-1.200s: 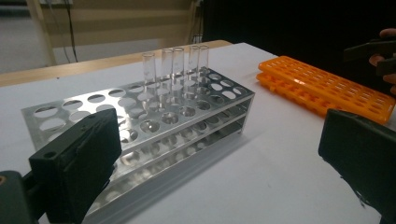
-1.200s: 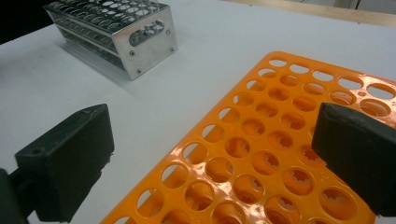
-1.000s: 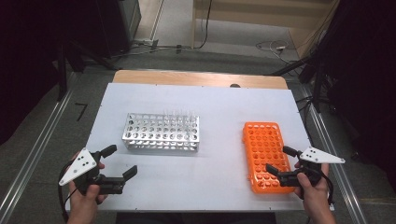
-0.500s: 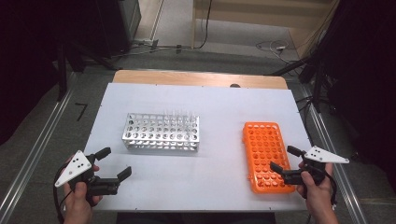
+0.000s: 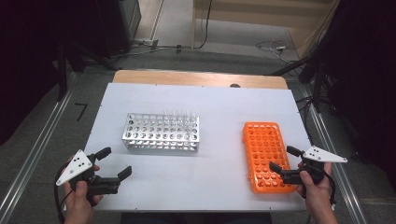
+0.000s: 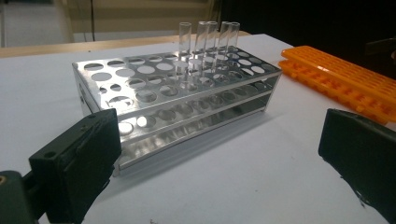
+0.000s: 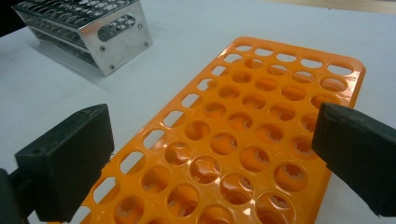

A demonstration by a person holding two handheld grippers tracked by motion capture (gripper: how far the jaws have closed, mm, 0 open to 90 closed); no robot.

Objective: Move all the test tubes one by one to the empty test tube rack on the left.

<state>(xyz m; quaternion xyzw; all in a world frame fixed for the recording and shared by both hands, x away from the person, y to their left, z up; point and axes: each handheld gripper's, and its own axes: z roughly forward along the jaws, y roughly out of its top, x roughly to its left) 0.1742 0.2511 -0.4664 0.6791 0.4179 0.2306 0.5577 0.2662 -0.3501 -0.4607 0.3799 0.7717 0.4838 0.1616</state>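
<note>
Item one, my left gripper (image 5: 116, 164): held in my left hand (image 5: 79, 200) at about 7 o'clock on the white table (image 5: 219, 100), jaws spread wide, nothing between them, pointing toward 2 o'clock. In the left gripper view its two black pads (image 6: 77, 170) frame the metal rack (image 6: 177, 100) without touching it. Item two, the metal rack (image 5: 162, 132): a shiny rack of three perforated plates, standing left of the table's middle, long side running 9 to 3 o'clock. Item three, the glass tubes (image 6: 205, 39): a handful of clear tubes standing upright in holes toward the rack's far right end — from the high view they show faintly at the rack's 1 o'clock corner (image 5: 180, 114). Item four, the orange rack (image 5: 267, 154): a flat plastic tray of round holes, every visible hole bare, lying at about 4 o'clock on the table, well apart from the metal rack, long side running 12 to 6 o'clock. Item five, my right gripper (image 5: 286, 159): held in my right hand (image 5: 317, 193) at the table's 5 o'clock edge, jaws wide apart and holding nothing, hanging over the orange rack's near right part. In the right gripper view the pads (image 7: 70, 158) stand to either side above the orange rack (image 7: 252, 140), not gripping it, with the metal rack's end plate (image 7: 114, 39) at 11 o'clock.
</note>
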